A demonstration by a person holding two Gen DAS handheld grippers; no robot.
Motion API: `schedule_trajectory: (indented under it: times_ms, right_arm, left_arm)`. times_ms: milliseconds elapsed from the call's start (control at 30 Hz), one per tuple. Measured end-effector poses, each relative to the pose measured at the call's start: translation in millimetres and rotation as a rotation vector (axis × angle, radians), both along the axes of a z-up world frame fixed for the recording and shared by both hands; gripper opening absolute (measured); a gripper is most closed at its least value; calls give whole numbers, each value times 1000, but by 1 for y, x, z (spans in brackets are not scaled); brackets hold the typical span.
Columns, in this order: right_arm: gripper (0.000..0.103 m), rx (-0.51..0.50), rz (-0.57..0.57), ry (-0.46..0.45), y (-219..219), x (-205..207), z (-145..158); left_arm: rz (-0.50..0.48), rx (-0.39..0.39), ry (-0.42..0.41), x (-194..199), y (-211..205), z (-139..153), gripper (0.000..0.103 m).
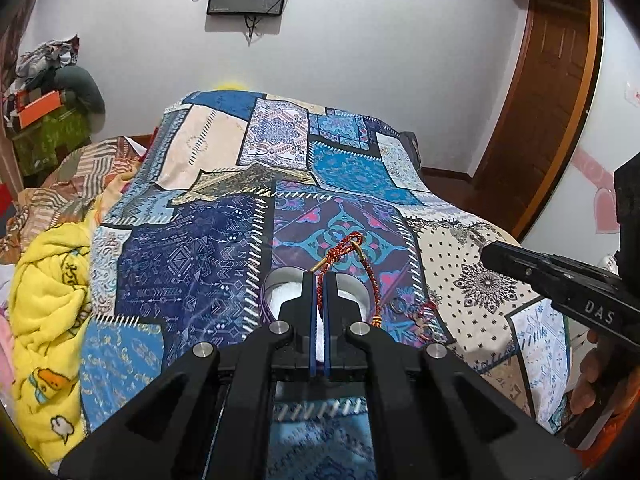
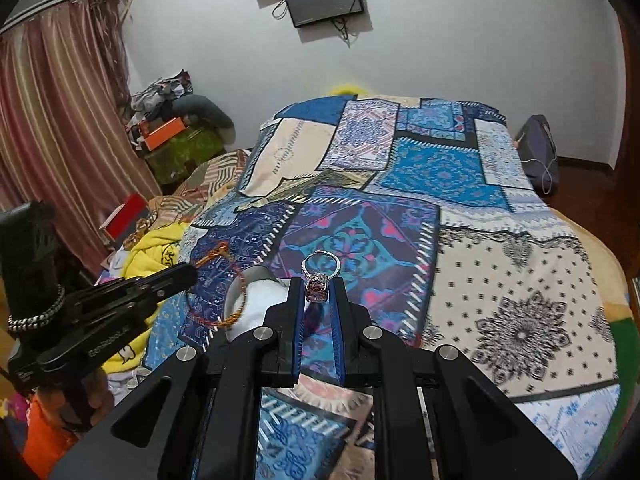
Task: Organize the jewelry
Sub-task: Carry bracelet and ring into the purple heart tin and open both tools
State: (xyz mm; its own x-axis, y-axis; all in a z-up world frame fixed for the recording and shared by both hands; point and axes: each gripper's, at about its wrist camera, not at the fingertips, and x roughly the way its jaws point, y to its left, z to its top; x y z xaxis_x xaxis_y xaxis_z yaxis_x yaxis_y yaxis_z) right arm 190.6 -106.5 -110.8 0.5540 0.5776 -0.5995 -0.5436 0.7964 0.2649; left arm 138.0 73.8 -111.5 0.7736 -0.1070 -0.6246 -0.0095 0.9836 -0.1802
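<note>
Left gripper (image 1: pixel 320 280) clamped on beaded cord bracelet (image 1: pixel 360 264), right gripper (image 2: pixel 318 292) pinching ring (image 2: pixel 319 276), possibly gemmed.

The room is evenly lit and a little dim, with soft light and no strong shadows on the bed (image 1: pixel 340 184). Both pictures bend like a bowl, so the wall (image 1: pixel 360 40) and door (image 1: pixel 552 92) curve, and the corners go black. The edges look a bit fuzzy, while the middle is sharper.
</note>
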Motion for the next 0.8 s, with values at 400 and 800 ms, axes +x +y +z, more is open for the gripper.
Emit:
schedule_trajectory:
  times_ms: [400,800]
  right_arm:
    - [11,-33,96,63,39,16,-28]
    - [11,-78,184,126,70,26,-54]
  left_arm:
    - [-46,-64,86,38,13,-42,1]
    - [-58,-29,107,44,19,-54,1]
